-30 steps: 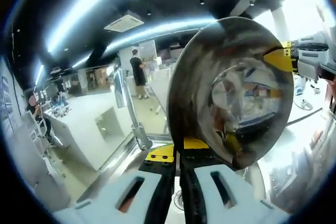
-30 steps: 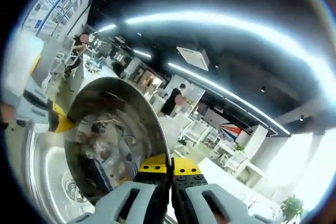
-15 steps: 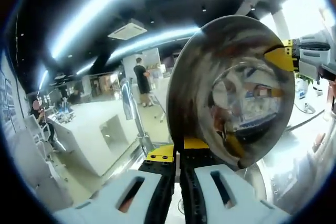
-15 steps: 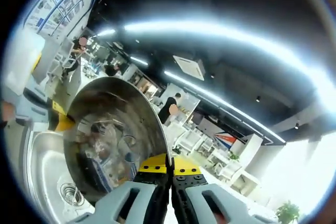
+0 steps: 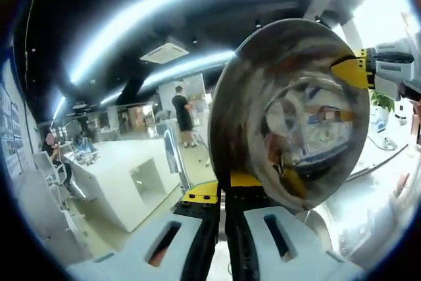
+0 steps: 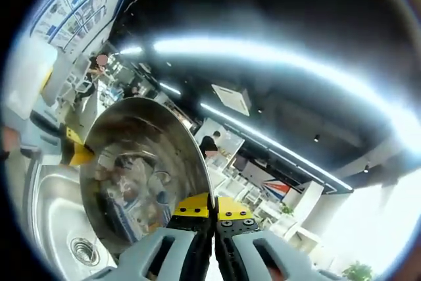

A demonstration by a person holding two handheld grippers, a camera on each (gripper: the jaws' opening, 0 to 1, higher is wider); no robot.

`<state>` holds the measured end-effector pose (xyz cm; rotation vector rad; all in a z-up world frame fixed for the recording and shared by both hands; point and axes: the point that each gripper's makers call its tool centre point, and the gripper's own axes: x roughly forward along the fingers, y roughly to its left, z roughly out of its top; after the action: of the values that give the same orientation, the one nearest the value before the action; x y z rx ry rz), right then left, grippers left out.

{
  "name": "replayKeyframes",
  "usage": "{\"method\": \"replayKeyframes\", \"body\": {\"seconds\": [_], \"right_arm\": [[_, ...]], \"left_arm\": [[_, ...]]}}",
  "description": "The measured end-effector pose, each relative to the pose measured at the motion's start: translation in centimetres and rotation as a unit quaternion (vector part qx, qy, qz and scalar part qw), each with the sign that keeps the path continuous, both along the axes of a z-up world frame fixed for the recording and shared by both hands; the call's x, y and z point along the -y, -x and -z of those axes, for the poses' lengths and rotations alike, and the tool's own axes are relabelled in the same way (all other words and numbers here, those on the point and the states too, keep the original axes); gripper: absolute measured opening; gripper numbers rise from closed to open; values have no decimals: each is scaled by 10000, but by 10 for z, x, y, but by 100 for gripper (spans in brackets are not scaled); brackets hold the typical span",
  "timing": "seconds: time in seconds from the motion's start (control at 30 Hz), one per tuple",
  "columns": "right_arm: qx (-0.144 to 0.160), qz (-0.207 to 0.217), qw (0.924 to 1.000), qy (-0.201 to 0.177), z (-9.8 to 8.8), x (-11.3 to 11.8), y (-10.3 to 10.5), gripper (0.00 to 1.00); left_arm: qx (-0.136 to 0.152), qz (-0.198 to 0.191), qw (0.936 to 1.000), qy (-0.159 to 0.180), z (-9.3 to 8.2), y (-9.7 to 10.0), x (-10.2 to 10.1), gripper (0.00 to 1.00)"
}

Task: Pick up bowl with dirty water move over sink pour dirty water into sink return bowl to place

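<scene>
Jaws of the left gripper pressed together on the near rim of the steel bowl, yellow tips pinching the edge just ahead. Jaws of the right gripper likewise clamped on the opposite rim, seen in the left gripper view as a yellow tip biting the far right edge. Bowl held between both grippers, tipped steeply on edge, open face turned toward the right gripper view. Inner surface smeared with brownish residue; no standing water visible inside, though reflections make certainty impossible.

Beyond the right jaws and to their left, below the bowl: steel sink with its drain strainer visible. Bowl positioned over the sink. Past the left jaws, to their left: curved faucet, then a white counter.

Farther off: open room with a person standing in dark clothes, ceiling light strips and a ceiling air unit.

Judged progress: pick-up and carry to sink done; pour at or near its end, given the steep tilt. Remaining: level the bowl, return to its place, release.
</scene>
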<state>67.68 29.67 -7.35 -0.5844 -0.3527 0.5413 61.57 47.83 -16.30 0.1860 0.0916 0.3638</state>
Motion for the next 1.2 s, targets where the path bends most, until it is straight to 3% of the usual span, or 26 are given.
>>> {"method": "replayKeyframes", "body": {"seconds": [0.2,0.53,0.67,0.77,1.0,1.2], "right_arm": [[84,15,10000,40,-9,5,3,0],[211,-24,9998,-46,-13,7,7,0],[35,-60,10000,-21,-8,6,7,0],[-110,-63,9999,33,-3,8,6,0],[-374,-36,9993,43,10,16,2,0],[-757,4,9971,-15,8,27,-2,0]], "left_arm": [[52,31,10000,-18,-6,8,12,0],[170,-53,9998,-64,-12,9,8,0],[100,-51,9999,-13,-7,19,16,0],[42,-69,9997,234,1,23,24,0],[-170,3,9997,190,7,16,22,0],[-320,129,9993,130,-1,8,24,0]]}}
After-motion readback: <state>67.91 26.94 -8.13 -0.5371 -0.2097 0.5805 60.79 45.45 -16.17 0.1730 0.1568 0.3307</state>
